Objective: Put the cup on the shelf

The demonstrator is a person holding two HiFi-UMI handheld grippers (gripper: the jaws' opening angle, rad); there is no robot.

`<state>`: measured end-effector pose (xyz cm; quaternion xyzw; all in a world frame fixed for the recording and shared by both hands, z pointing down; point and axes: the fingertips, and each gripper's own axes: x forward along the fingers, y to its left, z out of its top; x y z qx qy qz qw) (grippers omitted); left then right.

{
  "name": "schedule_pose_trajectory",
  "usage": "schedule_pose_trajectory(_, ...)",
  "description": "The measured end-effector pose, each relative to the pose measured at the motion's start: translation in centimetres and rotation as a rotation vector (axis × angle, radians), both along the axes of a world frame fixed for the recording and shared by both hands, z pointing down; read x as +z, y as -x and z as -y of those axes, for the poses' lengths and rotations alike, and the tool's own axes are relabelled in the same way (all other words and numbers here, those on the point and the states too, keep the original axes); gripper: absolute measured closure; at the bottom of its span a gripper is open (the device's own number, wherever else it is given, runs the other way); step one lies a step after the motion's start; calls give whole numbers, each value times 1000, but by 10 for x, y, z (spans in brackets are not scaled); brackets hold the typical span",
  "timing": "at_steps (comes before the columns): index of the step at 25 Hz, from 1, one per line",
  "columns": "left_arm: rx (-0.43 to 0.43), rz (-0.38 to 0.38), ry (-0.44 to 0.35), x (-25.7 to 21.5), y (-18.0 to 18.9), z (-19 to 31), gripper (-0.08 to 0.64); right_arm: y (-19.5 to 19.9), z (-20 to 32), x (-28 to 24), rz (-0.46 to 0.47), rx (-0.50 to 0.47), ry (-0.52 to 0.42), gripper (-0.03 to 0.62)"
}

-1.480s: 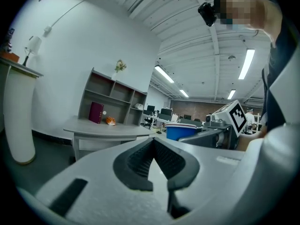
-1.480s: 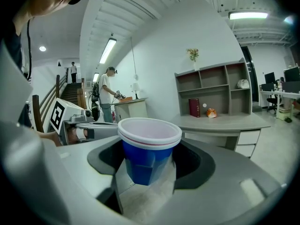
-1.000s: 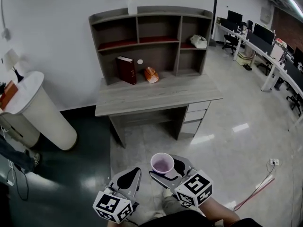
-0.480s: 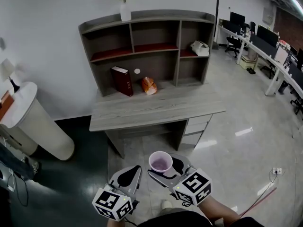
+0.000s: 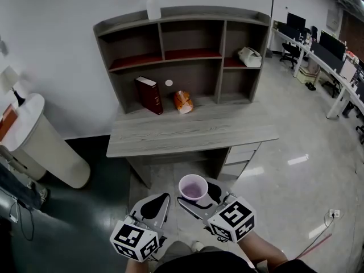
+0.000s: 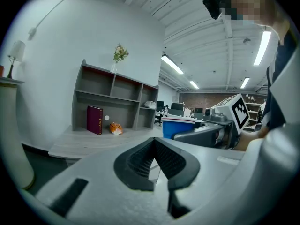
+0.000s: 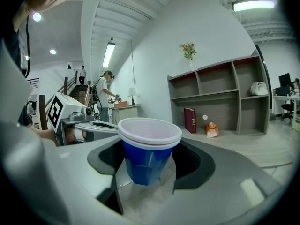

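My right gripper [image 5: 196,195] [image 7: 149,165] is shut on a blue cup [image 7: 148,150] with a white rim, held upright; from the head camera the cup [image 5: 193,187] shows its pale purple inside. My left gripper [image 5: 154,206] [image 6: 154,161] is shut with nothing between its jaws, just left of the right one, and the cup [image 6: 179,126] shows beside it. Both hang low in front of the grey desk [image 5: 187,128] that carries the grey shelf unit [image 5: 185,56] [image 7: 218,97] with open compartments.
On the desk stand a dark red book [image 5: 149,95] and an orange packet [image 5: 183,102]. A white bag [image 5: 250,56] lies in the right middle compartment, a vase [image 5: 153,7] on top. A white round cabinet [image 5: 42,141] stands left; office desks [image 5: 335,67] lie right.
The view has come a little closer to the desk and shelf. Both grippers keep their places side by side, the cup still held in the right one.
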<state>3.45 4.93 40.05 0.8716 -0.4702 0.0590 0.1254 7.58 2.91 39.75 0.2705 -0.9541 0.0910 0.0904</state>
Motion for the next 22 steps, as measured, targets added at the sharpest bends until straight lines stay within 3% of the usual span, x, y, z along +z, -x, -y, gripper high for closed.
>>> schedule_pose_trajectory(22, 19, 18, 2, -2, 27, 107, 566, 27, 99, 0, -31, 33, 12, 281)
